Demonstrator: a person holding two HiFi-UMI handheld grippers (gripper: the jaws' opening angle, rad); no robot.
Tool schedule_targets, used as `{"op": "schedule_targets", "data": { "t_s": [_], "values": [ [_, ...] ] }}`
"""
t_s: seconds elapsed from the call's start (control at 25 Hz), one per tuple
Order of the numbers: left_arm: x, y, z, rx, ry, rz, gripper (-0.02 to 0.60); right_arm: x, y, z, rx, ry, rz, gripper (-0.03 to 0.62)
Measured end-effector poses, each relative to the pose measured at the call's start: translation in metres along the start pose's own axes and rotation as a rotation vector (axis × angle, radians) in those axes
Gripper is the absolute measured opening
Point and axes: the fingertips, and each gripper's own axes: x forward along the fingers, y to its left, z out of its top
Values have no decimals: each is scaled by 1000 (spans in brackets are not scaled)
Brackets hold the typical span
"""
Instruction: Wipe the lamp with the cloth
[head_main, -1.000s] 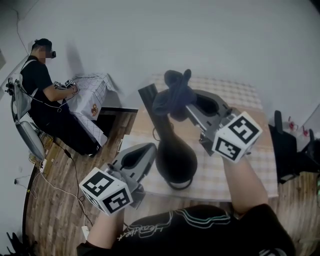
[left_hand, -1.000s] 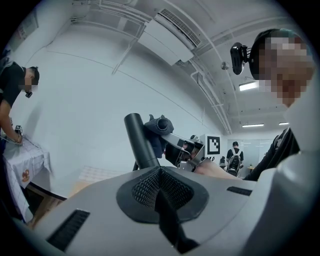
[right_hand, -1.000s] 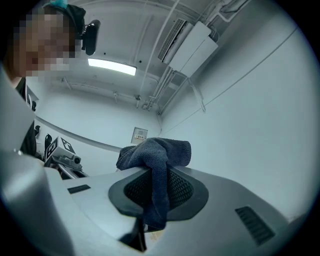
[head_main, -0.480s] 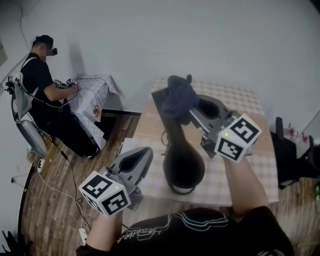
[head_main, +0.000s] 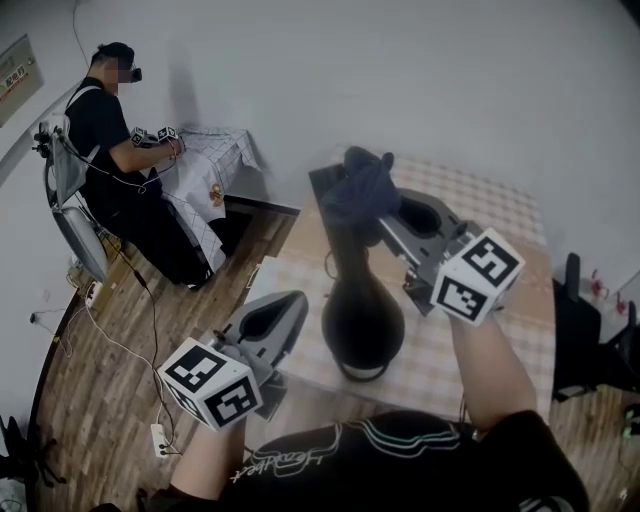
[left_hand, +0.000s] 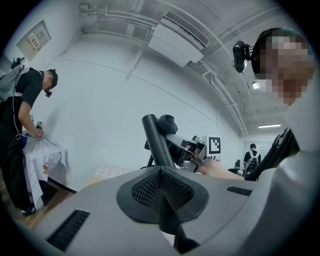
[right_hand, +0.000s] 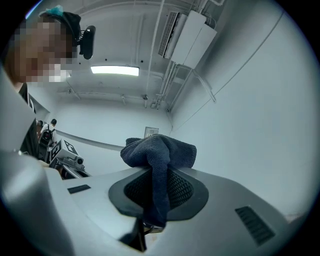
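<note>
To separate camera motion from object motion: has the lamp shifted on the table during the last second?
No. The lamp stands on the same spot by the table's near edge; only the camera turned.

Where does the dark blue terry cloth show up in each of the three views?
Head view: dark blue terry cloth at upper centre, bunched at the black lamp's top.
Left gripper view: small dark bunch at centre.
Right gripper view: centre, pinched between the jaws.
Shared landmark: the right gripper holding it.
</note>
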Motion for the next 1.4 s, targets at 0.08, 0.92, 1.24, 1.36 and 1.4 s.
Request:
{"op": "schedule_targets", "data": {
  "t_s": [0.08, 0.92, 1.24, 1.36, 1.4],
  "values": [
    [-1, -5, -1, -5, 1, 18, 0, -1, 1, -2, 5, 7, 22, 57],
    [7, -54, -50, -75, 3, 164, 0, -47, 27, -69, 67, 110, 212, 57],
    [0, -71, -69, -102, -9, 213, 0, -62, 34, -90, 90, 139, 254, 57],
    [-5, -77, -73, -105, -13, 227, 0, -69, 37, -96, 98, 150, 259, 57],
    [-7, -79, -73, -106, -15, 231, 0, -71, 38, -98, 102, 154, 260, 57]
  ]
}}
